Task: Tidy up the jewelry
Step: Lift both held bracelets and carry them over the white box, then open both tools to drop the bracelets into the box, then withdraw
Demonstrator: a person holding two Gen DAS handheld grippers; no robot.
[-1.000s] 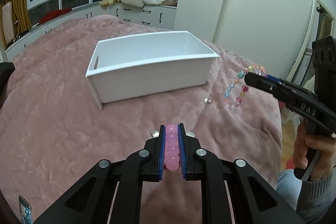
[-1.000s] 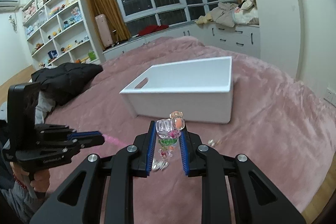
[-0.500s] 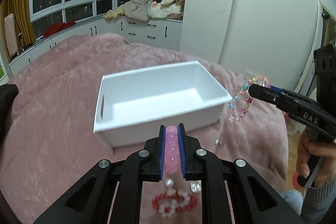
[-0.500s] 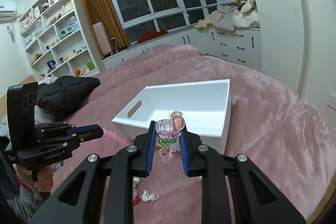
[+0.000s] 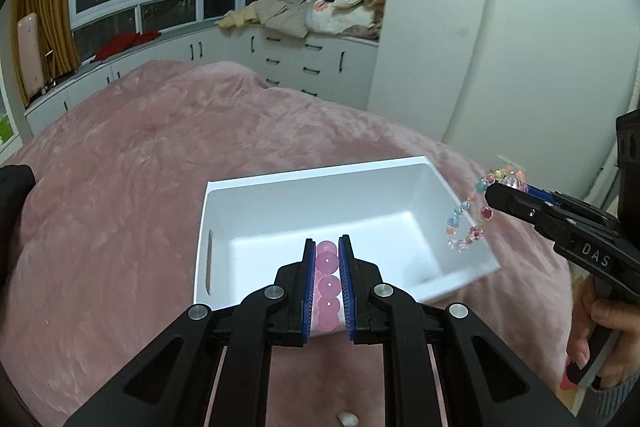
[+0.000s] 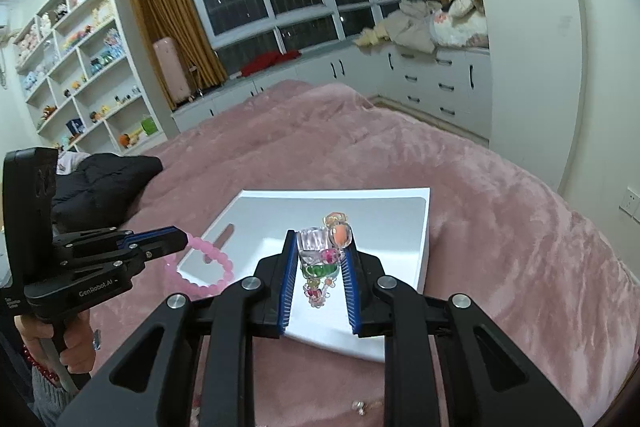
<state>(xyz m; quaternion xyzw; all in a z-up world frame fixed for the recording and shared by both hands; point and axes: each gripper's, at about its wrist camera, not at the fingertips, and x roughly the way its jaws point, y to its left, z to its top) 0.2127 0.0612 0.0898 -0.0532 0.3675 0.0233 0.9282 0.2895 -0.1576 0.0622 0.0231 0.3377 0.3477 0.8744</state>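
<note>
- Left gripper [image 5: 327, 259]: pinching pink bracelet [image 5: 327, 281], over bin [image 5: 256, 203] front edge.
- Right gripper [image 6: 320, 259]: pinching multicolour bracelet [image 6: 322, 253], above bin's right side.
- Step: carrying to bin.
- Next, likely: spread both grippers over bin interior.

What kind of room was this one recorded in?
Most likely a bedroom. The work surface is a bed under a pink plush blanket; wall shelves hold plush toys and figurines, and clothes lie piled on the drawer units below the window.
</note>
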